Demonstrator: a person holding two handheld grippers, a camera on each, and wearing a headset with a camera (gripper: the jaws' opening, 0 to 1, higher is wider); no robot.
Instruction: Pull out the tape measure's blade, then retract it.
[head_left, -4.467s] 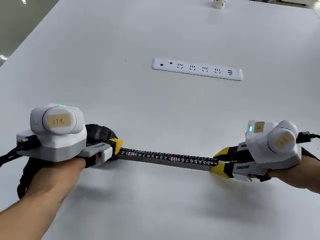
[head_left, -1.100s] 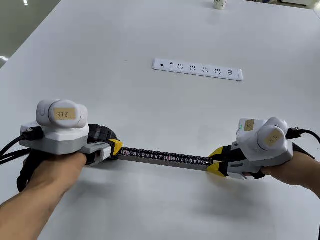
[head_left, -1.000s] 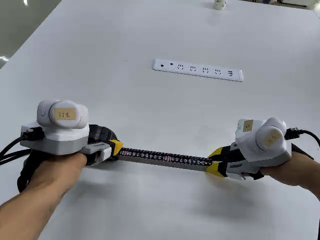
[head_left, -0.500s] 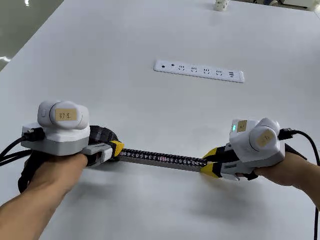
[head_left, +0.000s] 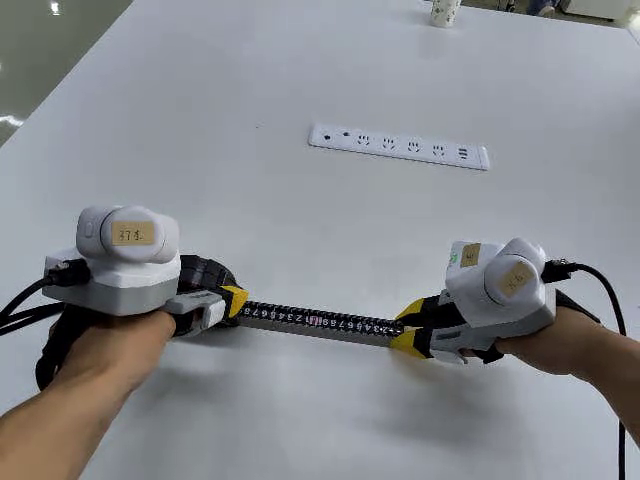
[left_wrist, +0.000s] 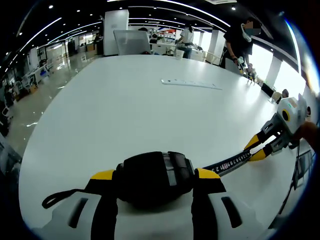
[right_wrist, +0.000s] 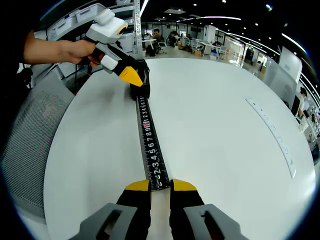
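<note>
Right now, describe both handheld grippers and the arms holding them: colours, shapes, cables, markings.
The left gripper and right gripper match: rounded white housing on a pale grey body, black jaws tipped yellow, a tan handwritten sticker on top. A black cable leaves each at the rear. A small green light glows on the right one. Both forearms are bare, no gloves.

The left gripper (head_left: 225, 285) lies low, its fingers (head_left: 232, 297) clamped around the tape measure case (head_left: 200, 268). The right gripper (head_left: 405, 326) faces it, pinching the blade (head_left: 320, 320) tip. The left hand (head_left: 105, 345) and right hand (head_left: 548, 340) wrap the handles.
</note>
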